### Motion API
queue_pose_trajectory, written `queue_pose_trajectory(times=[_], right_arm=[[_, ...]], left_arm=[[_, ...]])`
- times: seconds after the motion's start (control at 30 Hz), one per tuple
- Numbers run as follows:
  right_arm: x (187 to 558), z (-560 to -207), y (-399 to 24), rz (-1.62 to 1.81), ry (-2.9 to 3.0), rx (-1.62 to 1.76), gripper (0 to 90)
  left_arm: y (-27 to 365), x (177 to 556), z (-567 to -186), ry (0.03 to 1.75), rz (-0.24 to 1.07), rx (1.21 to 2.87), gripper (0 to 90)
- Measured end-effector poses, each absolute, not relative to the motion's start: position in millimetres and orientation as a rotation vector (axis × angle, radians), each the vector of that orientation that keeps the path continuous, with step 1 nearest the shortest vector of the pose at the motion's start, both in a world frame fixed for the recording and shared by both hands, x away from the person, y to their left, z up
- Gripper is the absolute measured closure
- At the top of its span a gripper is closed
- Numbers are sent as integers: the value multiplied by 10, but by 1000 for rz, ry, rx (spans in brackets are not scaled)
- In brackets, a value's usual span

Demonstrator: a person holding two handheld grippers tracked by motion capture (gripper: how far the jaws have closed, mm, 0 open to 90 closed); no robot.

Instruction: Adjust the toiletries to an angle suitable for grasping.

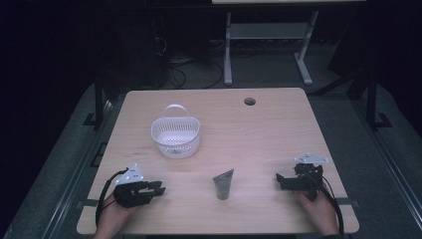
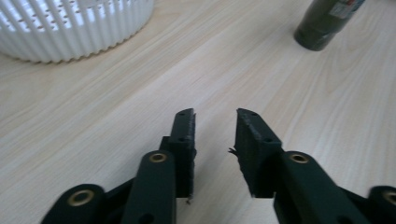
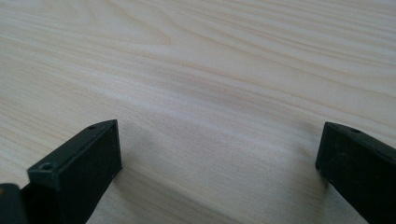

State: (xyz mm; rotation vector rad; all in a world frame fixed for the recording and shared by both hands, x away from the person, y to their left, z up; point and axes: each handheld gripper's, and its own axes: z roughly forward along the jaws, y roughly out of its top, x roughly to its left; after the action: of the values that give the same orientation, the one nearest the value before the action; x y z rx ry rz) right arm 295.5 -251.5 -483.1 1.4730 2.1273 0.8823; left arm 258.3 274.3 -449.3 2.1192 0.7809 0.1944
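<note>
Black jaws of the left gripper (image 2: 215, 116) stand narrowed to a small gap, with nothing between them but bare wood; the pads (image 2: 252, 140) press on nothing, so this tool is released and empty, resting low over the near left part of the table (image 1: 278, 124), as the high view (image 1: 160, 189) shows it in the person's left hand (image 1: 112, 219). The right gripper (image 3: 219, 154) has its jaws spread wide, again with only light wood grain between and under them, holding and touching nothing; in the high view it sits near the right edge (image 1: 279, 178), held by the right hand (image 1: 318, 211). Between the two tools, near the front middle of the table, lies the grey squeeze tube (image 1: 223, 184), cap end toward the person and flat crimped end pointing away; the left gripper view catches its dark cap end (image 2: 327, 25) off to the upper right, well apart from the jaws. Farther back and to the left stands the white slotted plastic basket (image 1: 175, 137) with its handle raised, seemingly empty, though its floor is not fully readable. Judging from this layout, the likely work is to put the tube into the basket, and none of it looks done: the tube is untouched on the wood, neither tool has reached it, and the approach, the grasp, the carry and the drop all remain.
</note>
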Motion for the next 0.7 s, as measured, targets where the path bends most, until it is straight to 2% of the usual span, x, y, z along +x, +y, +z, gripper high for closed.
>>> queue_pose_trajectory(times=[0.13, 0.27, 0.7], right_arm=[[2955, -4830, -2515, 882, 2127, 1473, 0], [2955, -4831, -2515, 882, 2127, 1473, 0], [2955, -4831, -2514, 883, 2127, 1474, 0]], left_arm=[[2725, 2565, -4445, 784, 171, 2117, 772], [2694, 2529, -4348, 768, 166, 2106, 895], [2593, 2494, -4231, 741, 151, 2116, 897]])
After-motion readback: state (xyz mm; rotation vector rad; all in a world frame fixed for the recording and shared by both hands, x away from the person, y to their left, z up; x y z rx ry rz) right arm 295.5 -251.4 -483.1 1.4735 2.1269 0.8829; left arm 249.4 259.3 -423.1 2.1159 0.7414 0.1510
